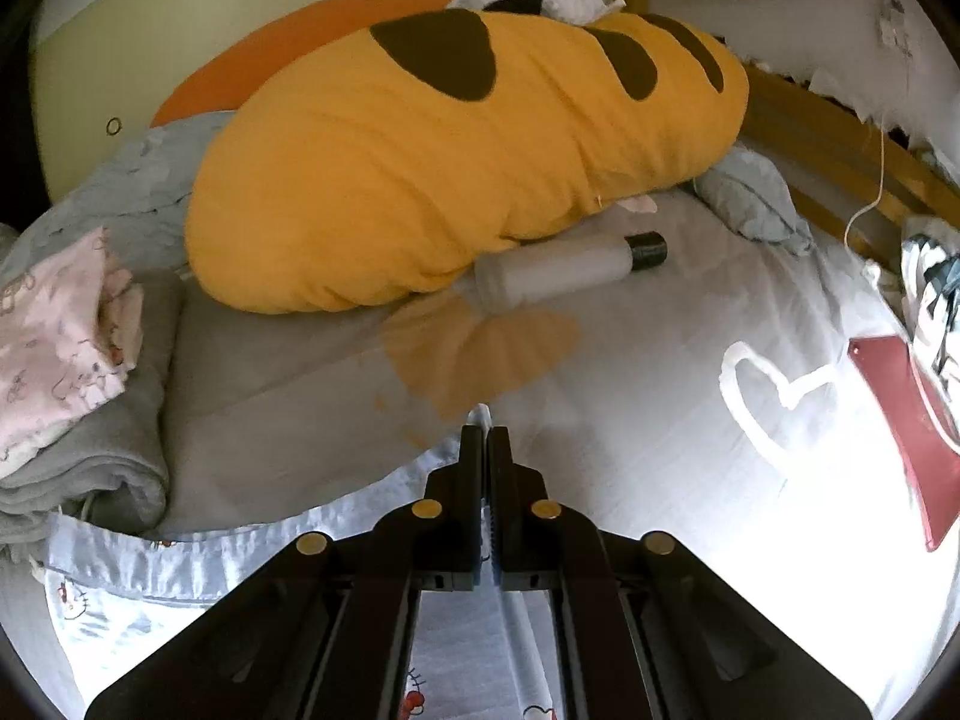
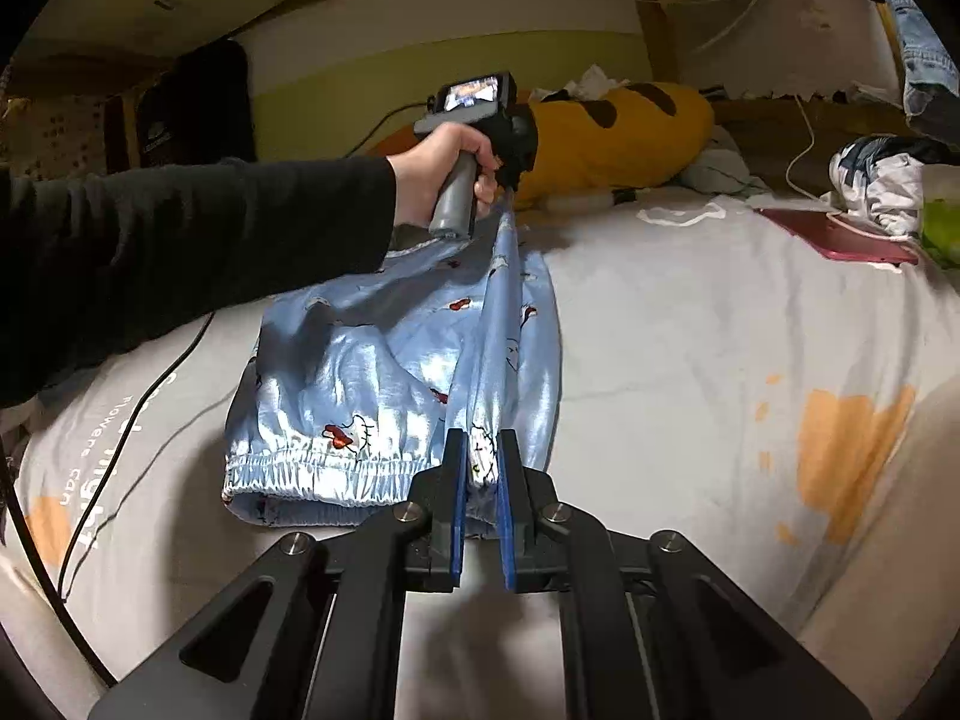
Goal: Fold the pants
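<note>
Pants (image 2: pixel 384 372) in shiny light blue with a cartoon cat print lie on the bed (image 2: pixel 690 360), elastic waistband toward the right wrist camera, with one long strip of the fabric lifted off the pile and stretched tight between both tools. Right gripper (image 2: pixel 482 456) has its blue-padded fingers pinching a bunched bit of that fabric near the waistband, while the left gripper (image 1: pixel 485 441) is pressed together on the far end, held up by a hand (image 2: pixel 447 171). A big orange pillow (image 1: pixel 456 162) sits further back with a white bottle (image 1: pixel 570 270) touching it.
</note>
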Tool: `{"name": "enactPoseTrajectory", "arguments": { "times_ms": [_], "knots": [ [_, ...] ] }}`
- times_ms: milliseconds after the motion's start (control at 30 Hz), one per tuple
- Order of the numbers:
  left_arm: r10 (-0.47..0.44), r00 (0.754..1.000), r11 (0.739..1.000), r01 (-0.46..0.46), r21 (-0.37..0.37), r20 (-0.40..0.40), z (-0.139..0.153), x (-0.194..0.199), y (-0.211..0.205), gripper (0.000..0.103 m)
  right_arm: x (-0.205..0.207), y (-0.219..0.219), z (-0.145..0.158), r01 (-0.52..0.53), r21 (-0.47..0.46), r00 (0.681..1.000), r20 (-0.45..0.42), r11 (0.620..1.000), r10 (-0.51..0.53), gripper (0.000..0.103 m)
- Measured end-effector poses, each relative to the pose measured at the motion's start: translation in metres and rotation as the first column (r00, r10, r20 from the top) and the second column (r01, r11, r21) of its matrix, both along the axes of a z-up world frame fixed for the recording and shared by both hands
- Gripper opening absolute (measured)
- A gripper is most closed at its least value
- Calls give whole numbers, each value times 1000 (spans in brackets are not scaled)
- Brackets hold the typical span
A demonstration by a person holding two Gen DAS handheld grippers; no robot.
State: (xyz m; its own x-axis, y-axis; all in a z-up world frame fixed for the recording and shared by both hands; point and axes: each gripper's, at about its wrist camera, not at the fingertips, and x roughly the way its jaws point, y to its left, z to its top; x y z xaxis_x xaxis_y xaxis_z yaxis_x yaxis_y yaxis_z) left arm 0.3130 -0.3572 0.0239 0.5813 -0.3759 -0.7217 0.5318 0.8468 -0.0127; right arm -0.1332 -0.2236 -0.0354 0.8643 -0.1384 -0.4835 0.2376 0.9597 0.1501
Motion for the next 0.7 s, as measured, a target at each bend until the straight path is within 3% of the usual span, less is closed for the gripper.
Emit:
{"name": "enactPoseTrajectory", "arguments": {
  "times_ms": [133, 233, 267, 300, 367, 400, 533, 700],
  "knots": [
    [-2, 1000, 1000, 2, 25, 10, -7, 2, -5, 2, -1, 5, -5, 1, 4, 1000, -21, 1000, -1, 9],
    [31, 999, 999, -33, 37, 36, -8, 4, -5, 15, -5, 2, -7, 22, 29, 1000, -17, 999, -21, 10],
    [35, 998, 999, -37, 37, 49, -7, 5, -4, 30, -6, 0, -7, 32, 41, 999, -15, 999, -31, 12],
    [45, 997, 998, -47, 30, 63, -5, 4, -2, 45, -8, 0, -6, 45, 47, 999, -12, 998, -44, 22],
    [53, 994, 998, -55, 19, 90, 1, 2, 3, 59, -10, -3, -4, 83, 30, 997, -3, 996, -83, 46],
    [53, 994, 999, -54, 7, 98, 4, 1, 7, 59, -12, -5, -3, 107, 22, 994, 9, 994, -108, 56],
    [60, 990, 998, -59, -8, 126, 18, -6, 21, 59, -15, -10, 1, 134, 9, 991, 28, 991, -134, 56],
    [84, 965, 996, -72, -53, 250, 46, -40, 58, 59, -18, -11, 7, 151, -45, 987, 61, 988, -148, 56]
  ]
}}
